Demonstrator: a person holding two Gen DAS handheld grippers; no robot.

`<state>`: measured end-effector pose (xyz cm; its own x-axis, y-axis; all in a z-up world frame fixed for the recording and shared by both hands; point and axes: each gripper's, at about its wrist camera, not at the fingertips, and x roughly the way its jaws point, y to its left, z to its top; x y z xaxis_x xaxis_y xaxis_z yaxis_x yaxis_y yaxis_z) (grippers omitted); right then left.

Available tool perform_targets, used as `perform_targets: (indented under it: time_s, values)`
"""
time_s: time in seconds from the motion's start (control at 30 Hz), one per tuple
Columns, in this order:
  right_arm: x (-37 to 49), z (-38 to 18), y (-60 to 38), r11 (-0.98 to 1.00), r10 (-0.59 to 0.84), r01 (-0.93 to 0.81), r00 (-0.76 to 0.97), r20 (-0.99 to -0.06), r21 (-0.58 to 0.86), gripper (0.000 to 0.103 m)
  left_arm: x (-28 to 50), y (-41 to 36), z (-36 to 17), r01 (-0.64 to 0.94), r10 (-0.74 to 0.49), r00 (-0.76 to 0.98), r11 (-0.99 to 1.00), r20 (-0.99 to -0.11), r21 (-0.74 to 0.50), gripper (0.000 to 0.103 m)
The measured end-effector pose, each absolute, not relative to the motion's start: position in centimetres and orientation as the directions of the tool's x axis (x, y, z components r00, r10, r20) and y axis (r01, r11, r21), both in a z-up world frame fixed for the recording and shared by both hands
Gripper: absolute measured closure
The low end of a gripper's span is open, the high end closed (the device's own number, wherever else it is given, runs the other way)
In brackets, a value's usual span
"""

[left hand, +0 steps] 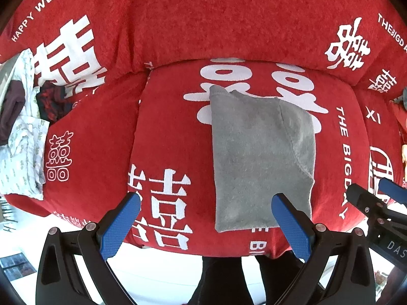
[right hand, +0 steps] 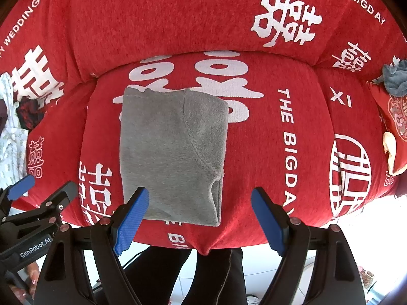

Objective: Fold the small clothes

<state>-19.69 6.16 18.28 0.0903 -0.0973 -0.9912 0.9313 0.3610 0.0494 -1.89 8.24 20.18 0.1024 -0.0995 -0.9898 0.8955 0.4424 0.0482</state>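
Observation:
A grey fleece garment [left hand: 259, 157] lies folded into a tall rectangle on the red sofa seat [left hand: 165, 132]; it also shows in the right wrist view [right hand: 170, 152]. My left gripper [left hand: 206, 200] is open and empty, held above the seat's front edge, its right finger over the garment's near right corner. My right gripper [right hand: 201, 195] is open and empty, its left finger over the garment's near edge. Each gripper shows at the edge of the other's view: the right gripper [left hand: 376, 198] and the left gripper [right hand: 38, 190].
A pile of unfolded clothes [left hand: 23, 132], white patterned, maroon and dark red, lies on the left seat. A grey-blue cloth [right hand: 395, 78], a red cushion [right hand: 391, 111] and a cream item [right hand: 393, 152] lie at the right. The sofa back [left hand: 203, 17] rises behind. My legs [right hand: 203, 274] stand below.

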Motion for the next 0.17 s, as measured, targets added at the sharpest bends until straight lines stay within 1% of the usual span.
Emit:
perform_targets:
  time_s: [0.17]
  values:
    - [-19.54, 18.17, 6.27, 0.359, -0.099, 0.932, 0.088, -0.991, 0.047, 0.018, -1.8, 8.13, 20.38, 0.899, -0.112, 0.119, 0.433, -0.987, 0.059, 0.0]
